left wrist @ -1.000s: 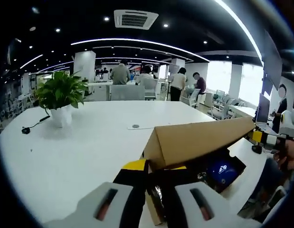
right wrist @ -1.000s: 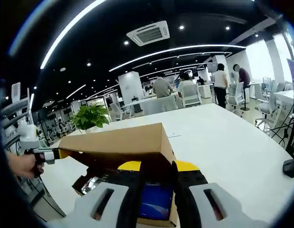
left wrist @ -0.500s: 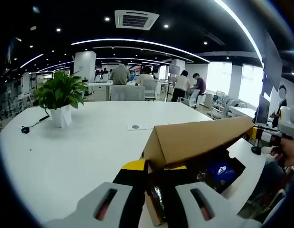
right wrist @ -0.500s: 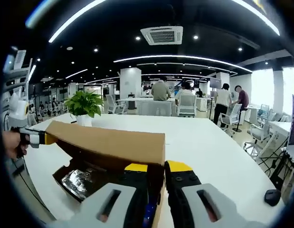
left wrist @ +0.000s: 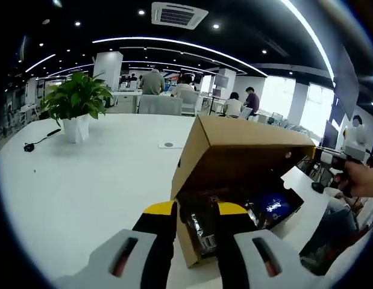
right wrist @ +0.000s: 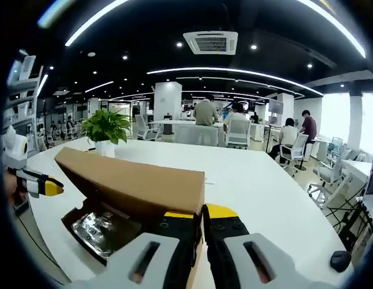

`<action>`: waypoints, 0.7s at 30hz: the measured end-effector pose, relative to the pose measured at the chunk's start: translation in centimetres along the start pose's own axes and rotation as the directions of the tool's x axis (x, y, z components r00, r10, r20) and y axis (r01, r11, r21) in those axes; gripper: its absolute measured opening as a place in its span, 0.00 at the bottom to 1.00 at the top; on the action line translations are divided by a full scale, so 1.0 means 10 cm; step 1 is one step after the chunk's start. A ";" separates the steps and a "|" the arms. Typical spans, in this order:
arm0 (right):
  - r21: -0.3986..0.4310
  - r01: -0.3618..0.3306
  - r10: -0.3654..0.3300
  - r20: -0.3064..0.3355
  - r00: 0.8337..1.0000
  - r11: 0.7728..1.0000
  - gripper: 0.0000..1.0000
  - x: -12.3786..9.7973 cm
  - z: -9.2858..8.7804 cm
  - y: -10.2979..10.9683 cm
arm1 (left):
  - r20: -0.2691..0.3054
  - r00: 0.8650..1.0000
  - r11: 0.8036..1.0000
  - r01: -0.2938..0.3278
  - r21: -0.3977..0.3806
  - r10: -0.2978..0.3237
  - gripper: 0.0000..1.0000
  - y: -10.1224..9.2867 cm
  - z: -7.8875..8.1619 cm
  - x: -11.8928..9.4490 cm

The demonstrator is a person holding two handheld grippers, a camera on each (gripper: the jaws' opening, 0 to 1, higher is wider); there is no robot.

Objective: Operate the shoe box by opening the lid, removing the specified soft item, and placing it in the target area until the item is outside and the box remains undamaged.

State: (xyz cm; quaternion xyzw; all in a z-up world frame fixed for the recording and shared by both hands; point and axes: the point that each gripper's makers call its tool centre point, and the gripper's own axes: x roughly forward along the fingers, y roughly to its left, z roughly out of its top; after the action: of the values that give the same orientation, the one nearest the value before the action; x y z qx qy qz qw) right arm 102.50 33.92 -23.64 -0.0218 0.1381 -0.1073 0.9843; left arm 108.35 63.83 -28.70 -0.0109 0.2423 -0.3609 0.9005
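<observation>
Shoe box (left wrist: pixel 234 198) at table (left wrist: pixel 84 180) edge, lid (left wrist: pixel 246 156) raised

Bright ceiling strip lights (left wrist: pixel 174 43), window glare, fisheye-bent edges, sharp focus

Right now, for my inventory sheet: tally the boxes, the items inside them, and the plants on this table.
Cardboard shoe box: 1
Blue item inside: 1
Shiny wrapped item inside: 1
Potted plant: 1
Total: 4
</observation>
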 end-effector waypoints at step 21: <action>-0.011 -0.054 0.053 -0.074 0.996 0.998 0.02 0.00 -0.10 0.01 | -0.252 0.947 0.774 0.308 0.553 -0.197 0.29 -0.41 -0.41 -0.05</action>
State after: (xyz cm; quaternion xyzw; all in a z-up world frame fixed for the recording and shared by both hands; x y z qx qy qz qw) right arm 102.24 34.00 -24.61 -0.0205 0.1757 -0.0808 0.9809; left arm 103.63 61.76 -31.29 0.2672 0.1956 -0.5353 0.7770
